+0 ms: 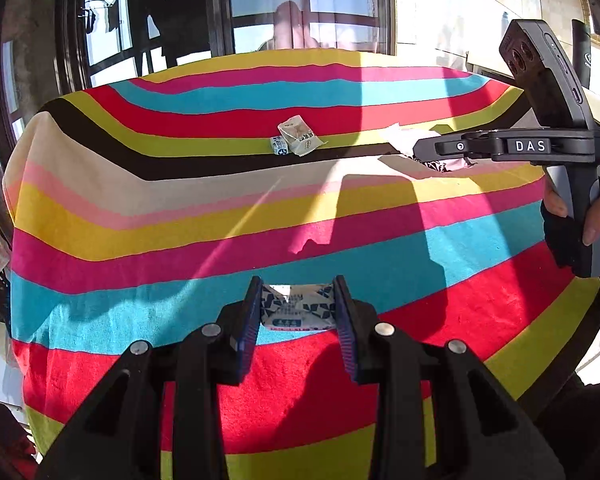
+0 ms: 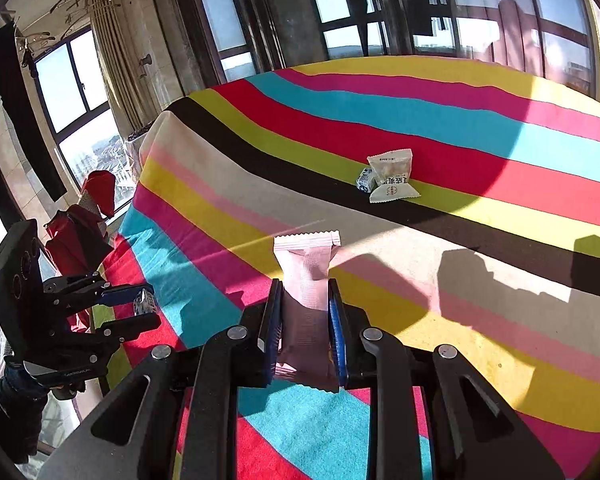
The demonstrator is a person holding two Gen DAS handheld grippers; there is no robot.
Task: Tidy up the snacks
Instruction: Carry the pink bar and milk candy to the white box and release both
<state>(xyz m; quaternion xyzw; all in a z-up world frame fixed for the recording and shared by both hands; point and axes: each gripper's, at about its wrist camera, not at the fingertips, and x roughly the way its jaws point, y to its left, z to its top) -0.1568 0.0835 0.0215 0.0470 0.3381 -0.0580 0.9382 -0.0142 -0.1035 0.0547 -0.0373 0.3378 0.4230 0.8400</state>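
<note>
We've got the left gripper (image 1: 298, 308) at bottom centre of the left wrist view, jaws narrow and clamped on a small blue-and-white snack packet (image 1: 298, 307), held above the striped cloth (image 1: 140, 208) w/ the pads pressing both short ends. Same gripper shows at lower left of the right wrist view (image 2: 140, 306), packet still visible between its fingers.

Right gripper (image 2: 302, 320) sits bottom centre of its own view, jaws pinched tight on a pink snack pouch (image 2: 306, 276); the pouch's crimped top sticks up past the fingertips. In the left wrist view we see that gripper (image 1: 420, 148) at right edge, side-on, a gloved hand (image 1: 580, 220) on its handle, pouch mostly hidden behind it.

Two more snacks lie on the cloth, approx mid-frame, upper centre in the left view: a white square packet (image 1: 299, 135) and a tiny blue-white packet (image 1: 279, 146) touching its left side. In the right view they sit right of centre (image 2: 392, 176), (image 2: 366, 180), on the black/lime stripes, well apart from both grippers.
</note>
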